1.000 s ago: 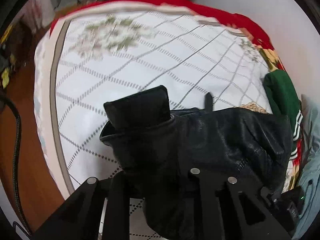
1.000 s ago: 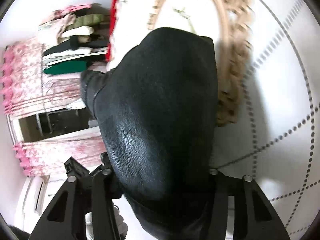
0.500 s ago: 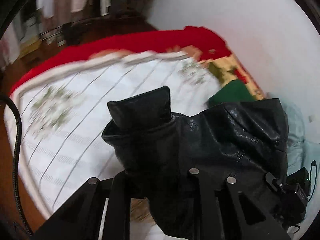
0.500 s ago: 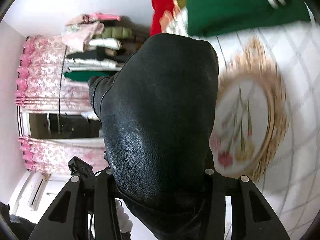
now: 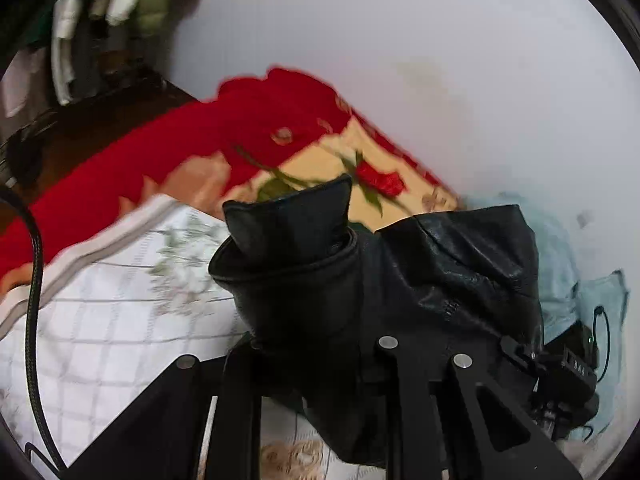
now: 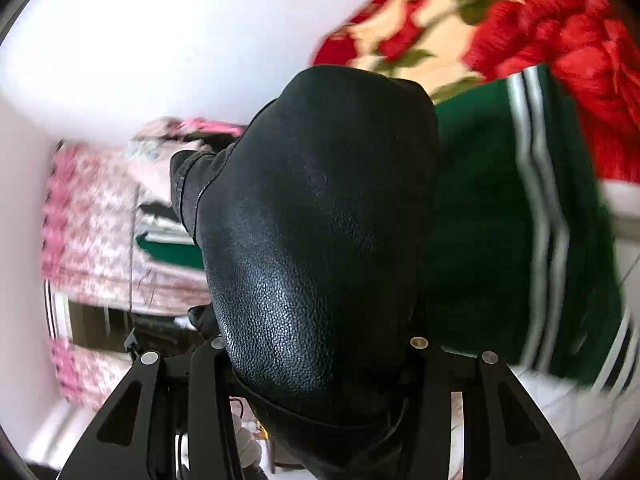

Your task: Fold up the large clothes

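two claws share one load: my left claw [image 5: 316,360] is clamped on the cuff end of the black leather jacket [image 5: 400,280], and my right claw [image 6: 316,364] is clamped on another bunch of the same jacket [image 6: 320,220], which bulges up between its fingers and blocks most of that view. the jacket hangs in the air above the bed [image 5: 100,320], not resting on the quilt as far as i can tell. in the left wrist view a stiff sleeve end sticks up just ahead of the fingers, with the rest of the leather draping off to the right toward the other claw.

i judge the step in hand to be carrying the bundle over to the green striped garment [image 6: 520,220] near the wall. to do it well i want both claws level and the same way apart, so the heavy leather does not sag or slide out of either grip. leather is slick and thick, so i would keep the squeeze firm and lower it flat, folded edge first, before letting go. both views are smeared, so i would slow down before setting it down, to place it square.
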Action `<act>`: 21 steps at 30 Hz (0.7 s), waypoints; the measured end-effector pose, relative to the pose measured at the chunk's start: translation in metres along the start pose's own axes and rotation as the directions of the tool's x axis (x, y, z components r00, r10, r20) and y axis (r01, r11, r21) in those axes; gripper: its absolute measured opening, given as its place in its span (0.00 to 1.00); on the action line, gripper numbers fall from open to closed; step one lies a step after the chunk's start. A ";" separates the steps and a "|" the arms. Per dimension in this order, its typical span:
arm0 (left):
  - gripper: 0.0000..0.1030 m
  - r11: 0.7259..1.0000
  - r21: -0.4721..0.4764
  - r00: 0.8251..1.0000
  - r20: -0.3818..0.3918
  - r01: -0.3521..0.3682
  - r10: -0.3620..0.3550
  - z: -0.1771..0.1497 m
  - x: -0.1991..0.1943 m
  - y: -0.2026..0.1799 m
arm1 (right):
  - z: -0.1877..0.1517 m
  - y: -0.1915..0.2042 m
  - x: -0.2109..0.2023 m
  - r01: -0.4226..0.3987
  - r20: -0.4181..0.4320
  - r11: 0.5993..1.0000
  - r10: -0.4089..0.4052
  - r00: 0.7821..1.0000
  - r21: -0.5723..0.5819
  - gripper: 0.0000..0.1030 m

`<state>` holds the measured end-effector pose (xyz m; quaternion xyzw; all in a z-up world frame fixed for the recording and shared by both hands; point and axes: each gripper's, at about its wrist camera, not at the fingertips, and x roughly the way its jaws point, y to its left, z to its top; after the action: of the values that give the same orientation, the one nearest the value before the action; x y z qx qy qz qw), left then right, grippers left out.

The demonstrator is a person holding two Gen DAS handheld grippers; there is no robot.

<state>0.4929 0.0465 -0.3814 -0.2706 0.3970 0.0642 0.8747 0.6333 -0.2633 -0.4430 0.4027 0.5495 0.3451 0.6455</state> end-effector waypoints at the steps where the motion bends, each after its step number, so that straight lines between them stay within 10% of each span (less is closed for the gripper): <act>1: 0.16 1.000 0.013 1.000 -0.028 -0.008 0.008 -0.001 0.025 -0.001 | 0.016 -0.015 0.006 0.022 -0.009 1.000 -0.022 1.000 0.011 0.47; 6: 0.17 0.995 0.074 0.983 -0.170 -0.061 0.073 -0.026 0.119 0.003 | 0.066 -0.100 0.037 0.172 -0.096 0.981 -0.163 0.982 0.095 0.51; 12: 0.25 0.977 0.194 0.972 -0.196 -0.088 0.127 -0.030 0.116 -0.002 | 0.052 -0.100 0.035 0.312 -0.093 0.950 -0.309 0.947 0.020 0.70; 15: 0.35 0.960 0.251 0.968 -0.179 -0.126 0.174 -0.029 0.100 -0.009 | 0.036 -0.069 0.026 0.508 -0.010 0.859 -0.509 0.861 -0.061 0.79; 17: 0.83 0.937 0.298 0.961 -0.147 -0.182 0.234 -0.029 0.089 -0.014 | 0.018 -0.062 0.012 0.615 0.061 0.784 -0.612 0.789 -0.090 0.86; 21: 0.89 0.901 0.351 0.954 -0.065 -0.253 0.293 -0.024 0.054 -0.020 | -0.034 -0.016 -0.009 0.801 0.227 0.581 -0.769 0.598 -0.145 0.98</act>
<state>0.5203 0.0111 -0.4255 -0.0607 0.4862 0.1013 0.8658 0.5988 -0.2735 -0.4562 0.0625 0.5802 0.0558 0.8102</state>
